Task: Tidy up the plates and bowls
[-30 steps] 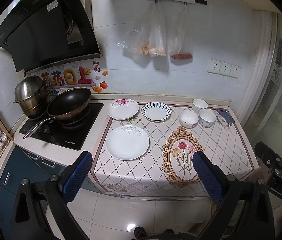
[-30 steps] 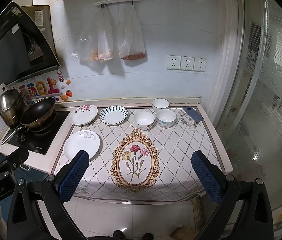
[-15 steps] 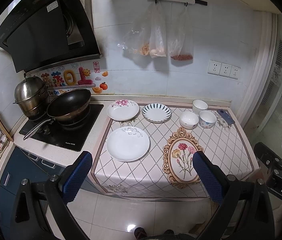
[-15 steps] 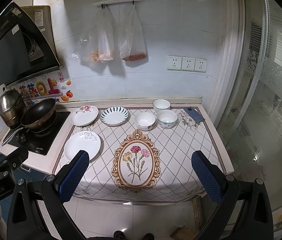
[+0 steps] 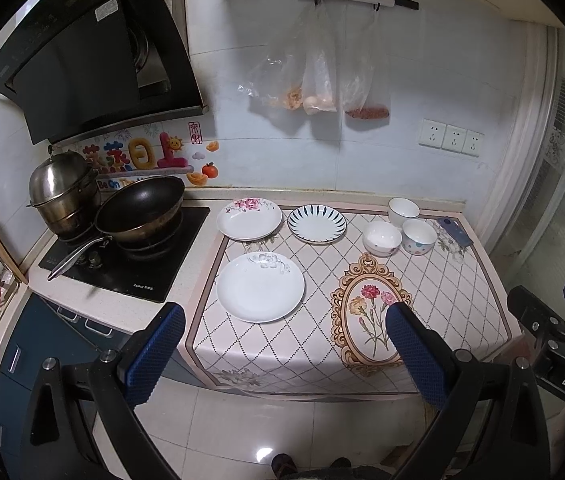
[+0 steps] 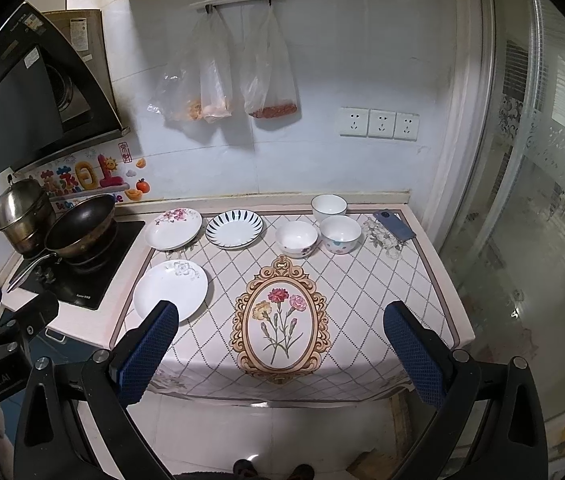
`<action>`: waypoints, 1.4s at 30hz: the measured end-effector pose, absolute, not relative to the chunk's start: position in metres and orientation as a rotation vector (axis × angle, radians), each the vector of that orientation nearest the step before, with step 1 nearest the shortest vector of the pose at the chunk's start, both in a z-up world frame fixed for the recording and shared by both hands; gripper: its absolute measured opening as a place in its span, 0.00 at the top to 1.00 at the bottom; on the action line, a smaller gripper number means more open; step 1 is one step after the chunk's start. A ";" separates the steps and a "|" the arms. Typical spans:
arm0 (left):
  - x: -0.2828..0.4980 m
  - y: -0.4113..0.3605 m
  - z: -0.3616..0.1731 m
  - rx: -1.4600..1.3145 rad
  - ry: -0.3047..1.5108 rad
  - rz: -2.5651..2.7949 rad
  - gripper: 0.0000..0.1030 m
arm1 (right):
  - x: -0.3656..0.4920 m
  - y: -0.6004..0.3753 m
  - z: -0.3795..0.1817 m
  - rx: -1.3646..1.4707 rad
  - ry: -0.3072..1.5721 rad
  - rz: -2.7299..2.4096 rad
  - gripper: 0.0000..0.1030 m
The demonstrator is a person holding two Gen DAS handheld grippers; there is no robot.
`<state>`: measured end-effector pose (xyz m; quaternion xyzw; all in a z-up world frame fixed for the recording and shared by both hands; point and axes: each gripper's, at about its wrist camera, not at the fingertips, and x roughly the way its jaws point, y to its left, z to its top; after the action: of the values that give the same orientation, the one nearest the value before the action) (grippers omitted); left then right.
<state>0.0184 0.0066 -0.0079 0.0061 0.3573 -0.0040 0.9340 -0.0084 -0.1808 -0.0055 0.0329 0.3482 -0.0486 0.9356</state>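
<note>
Slightly nearer counter (image 5: 478,280), jaws wide apart.

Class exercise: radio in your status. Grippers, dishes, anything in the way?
Left gripper and right gripper open, empty, short of the counter. Three plates and three bowls unstacked on the cloth. Phone beside the bowls; path clear.

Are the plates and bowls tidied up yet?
Not yet. Nothing is stacked: three plates and three bowls sit apart on the counter. The left gripper and right gripper are open, holding nothing, short of the counter. All the sorting is left.
</note>
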 end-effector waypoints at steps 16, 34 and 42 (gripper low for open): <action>0.134 0.112 -0.097 -0.031 0.824 0.149 0.00 | 0.098 -0.164 -0.092 0.278 0.870 0.054 0.00; 0.326 0.169 -0.320 -0.278 1.379 0.112 0.37 | 0.371 -0.102 -0.359 0.411 1.363 0.350 0.31; 0.344 0.175 -0.347 -0.309 1.425 0.056 0.66 | 0.412 -0.073 -0.421 0.437 1.462 0.406 0.62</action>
<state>0.3444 0.1753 -0.3467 -0.1409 0.6508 0.0254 0.7456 0.4117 -0.0731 -0.4206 0.1965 0.6574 0.1824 0.7043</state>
